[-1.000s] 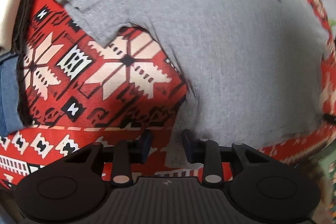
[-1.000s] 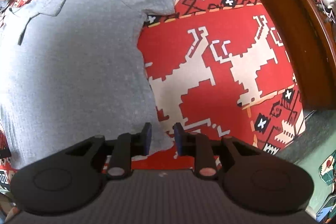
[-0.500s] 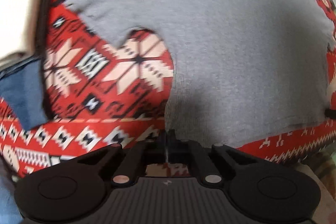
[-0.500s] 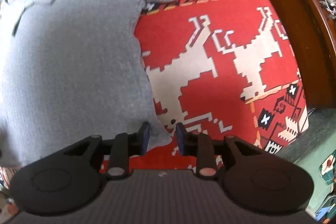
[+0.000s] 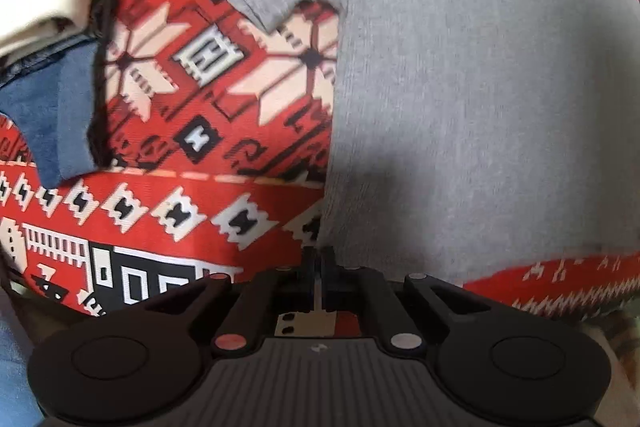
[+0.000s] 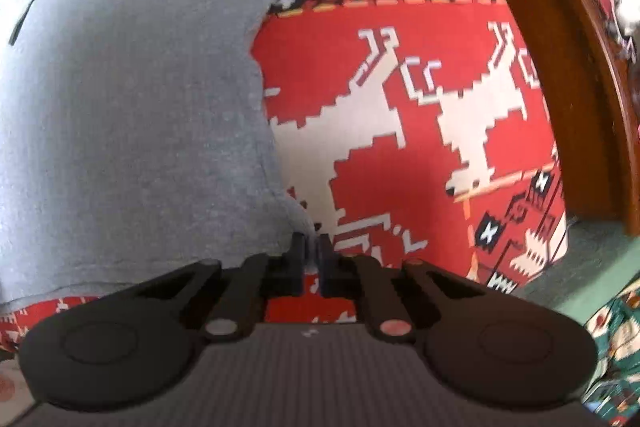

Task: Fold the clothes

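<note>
Shirt: a grey polo shirt [image 5: 460,99] lies flat, collar at the far end and hem toward me, on a red patterned cloth [image 5: 208,195]. I judge it was spread this way so the hem corners are easy to reach.
Left hand-held gripper: the left hand-held gripper [image 5: 318,259] has its jaws pinched together on the shirt's near left corner, a thin fold of grey fabric between the pads.
Right hand-held gripper: the right hand-held gripper [image 6: 311,247] is closing its jaws on the near right corner, which bunches up between them; the pads look to be pressing on it already.
Why both corners: holding the hem at each end should let me lift it evenly and carry it toward the collar without the fabric twisting.
Step in hand: securing the hem, as I read it; the fold itself is not yet begun.
Beside the shirt: a stack of clothes [image 5: 48,7], cream over blue, sits on the cloth to the left, apart from the sleeve.
Risk: the right pinch takes only the very tip of the corner, so it might slip on the lift.
</note>
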A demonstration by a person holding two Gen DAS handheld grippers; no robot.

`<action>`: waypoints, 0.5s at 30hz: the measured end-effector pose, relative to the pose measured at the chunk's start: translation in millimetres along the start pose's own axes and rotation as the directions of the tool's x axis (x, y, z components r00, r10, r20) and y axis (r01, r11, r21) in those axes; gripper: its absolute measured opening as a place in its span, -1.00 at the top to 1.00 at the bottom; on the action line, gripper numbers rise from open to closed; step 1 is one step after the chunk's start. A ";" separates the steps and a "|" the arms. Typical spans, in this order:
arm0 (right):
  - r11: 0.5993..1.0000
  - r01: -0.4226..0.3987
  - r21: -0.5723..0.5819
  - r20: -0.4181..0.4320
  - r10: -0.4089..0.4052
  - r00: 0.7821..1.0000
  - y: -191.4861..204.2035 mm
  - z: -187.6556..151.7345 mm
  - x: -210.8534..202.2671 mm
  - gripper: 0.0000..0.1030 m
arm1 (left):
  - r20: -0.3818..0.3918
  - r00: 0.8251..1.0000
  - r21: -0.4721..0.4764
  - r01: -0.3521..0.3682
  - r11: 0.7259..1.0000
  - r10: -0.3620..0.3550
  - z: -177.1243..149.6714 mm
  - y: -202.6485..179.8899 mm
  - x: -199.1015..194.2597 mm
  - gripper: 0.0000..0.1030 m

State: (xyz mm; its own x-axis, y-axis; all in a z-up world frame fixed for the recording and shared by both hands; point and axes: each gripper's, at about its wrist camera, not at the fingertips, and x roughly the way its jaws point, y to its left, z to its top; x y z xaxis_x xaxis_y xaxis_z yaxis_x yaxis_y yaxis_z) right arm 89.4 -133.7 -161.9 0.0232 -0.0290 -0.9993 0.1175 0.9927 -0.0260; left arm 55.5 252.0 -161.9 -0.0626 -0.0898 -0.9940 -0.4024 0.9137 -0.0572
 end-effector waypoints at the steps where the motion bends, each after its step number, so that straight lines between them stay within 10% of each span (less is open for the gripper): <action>1: 1.000 -0.008 0.004 0.003 0.008 1.000 -0.7 -1.2 0.0 0.88 | -0.001 1.000 0.004 0.000 1.000 0.000 -0.1 -0.1 0.4 0.88; 6: 0.998 -0.029 0.056 0.007 0.029 1.000 -13.8 -4.6 -4.8 0.51 | -0.011 1.000 0.038 -0.006 0.999 0.006 -0.6 -1.6 1.7 0.53; 15: 0.992 -0.120 0.026 0.031 0.119 0.992 -19.2 -13.3 -42.8 0.49 | 0.046 0.998 0.031 0.050 0.998 -0.052 0.3 18.4 -38.3 0.47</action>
State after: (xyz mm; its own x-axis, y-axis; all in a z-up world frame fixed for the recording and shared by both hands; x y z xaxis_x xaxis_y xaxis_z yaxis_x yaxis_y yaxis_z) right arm 72.9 -150.0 -119.0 0.0681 0.0859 -0.9940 0.1396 0.9857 0.0948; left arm 50.7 272.3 -124.9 0.0008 -0.1185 -0.9929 -0.3762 0.9200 -0.1101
